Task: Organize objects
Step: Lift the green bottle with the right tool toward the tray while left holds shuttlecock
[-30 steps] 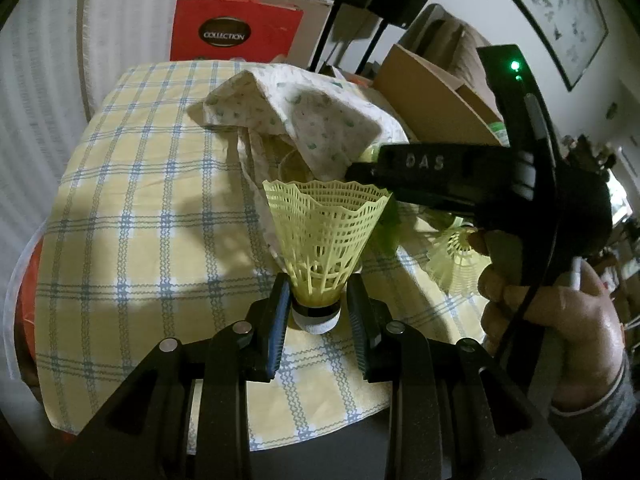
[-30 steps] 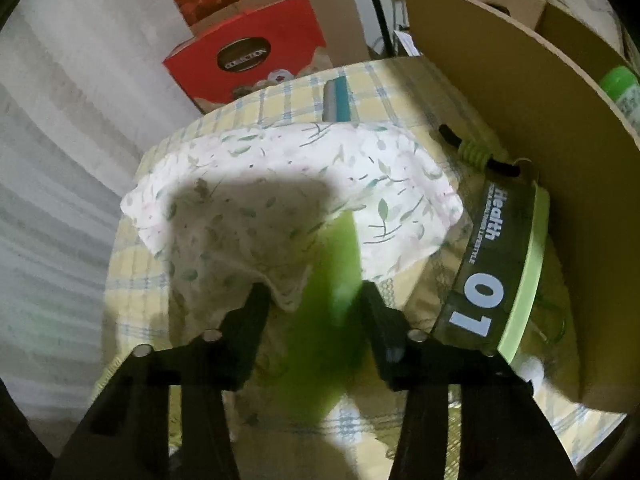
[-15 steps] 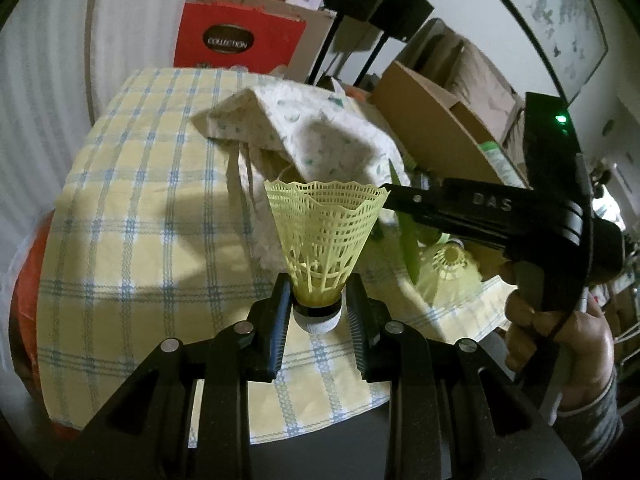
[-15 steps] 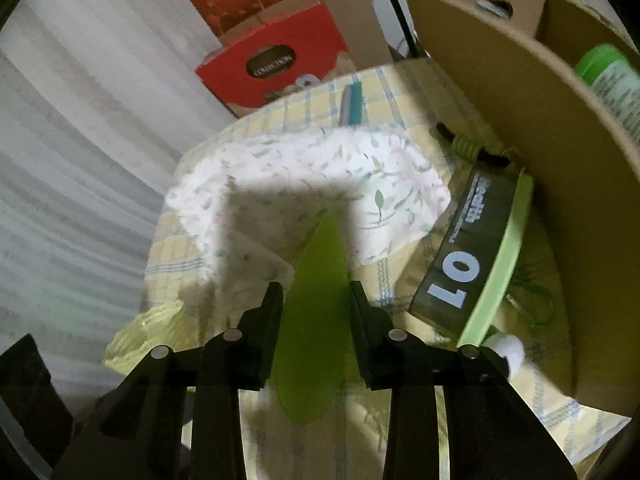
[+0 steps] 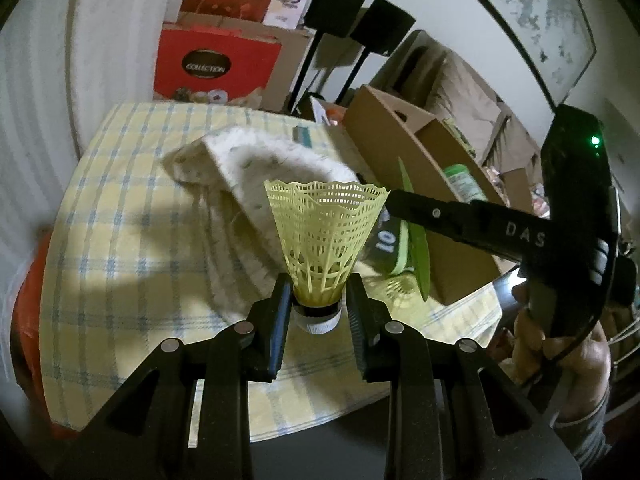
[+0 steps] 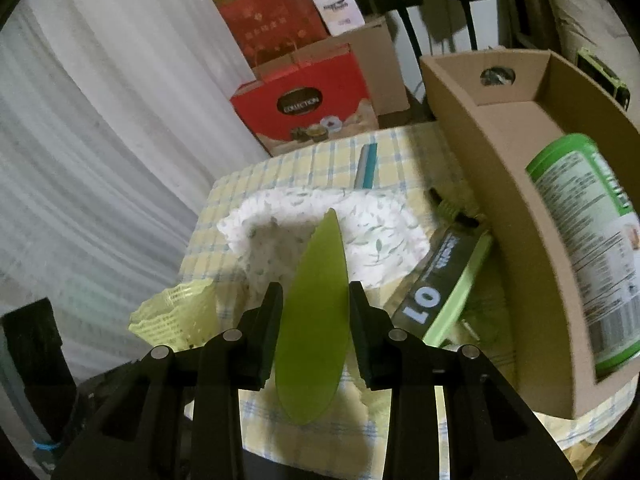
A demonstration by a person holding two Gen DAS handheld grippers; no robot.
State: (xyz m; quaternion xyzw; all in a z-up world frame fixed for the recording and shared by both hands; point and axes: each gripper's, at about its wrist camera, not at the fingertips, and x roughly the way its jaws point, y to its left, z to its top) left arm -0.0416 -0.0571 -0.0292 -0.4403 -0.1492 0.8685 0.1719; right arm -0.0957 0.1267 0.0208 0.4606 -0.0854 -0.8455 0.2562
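1. While the left gripper [image 5: 318, 312] clamps its fingers on the cork base of a yellow shuttlecock [image 5: 324, 236], the skirt stands upright, raised above the checked tablecloth [image 5: 120, 232] and in front of the floral cloth [image 5: 260, 164]
2. Right of the floral cloth, the right gripper [image 6: 314, 320] pinches a flat green leaf-shaped piece [image 6: 314, 320] between closed fingers, its pointed tip aimed at the cloth [image 6: 360, 232]
3. A dark packet marked "01" [image 6: 436, 284] with a green edge lies on the tablecloth just right of the floral cloth, against the cardboard box [image 6: 496, 184]
4. Inside that box, a green-capped canister [image 6: 592, 248] lies on its side
5. Beyond the floral cloth, a red "Collection" carton [image 5: 216, 64] stands past the table's far edge
6. A second yellow shuttlecock [image 5: 394, 288] rests on the tablecloth at the box's near end, right of the floral cloth
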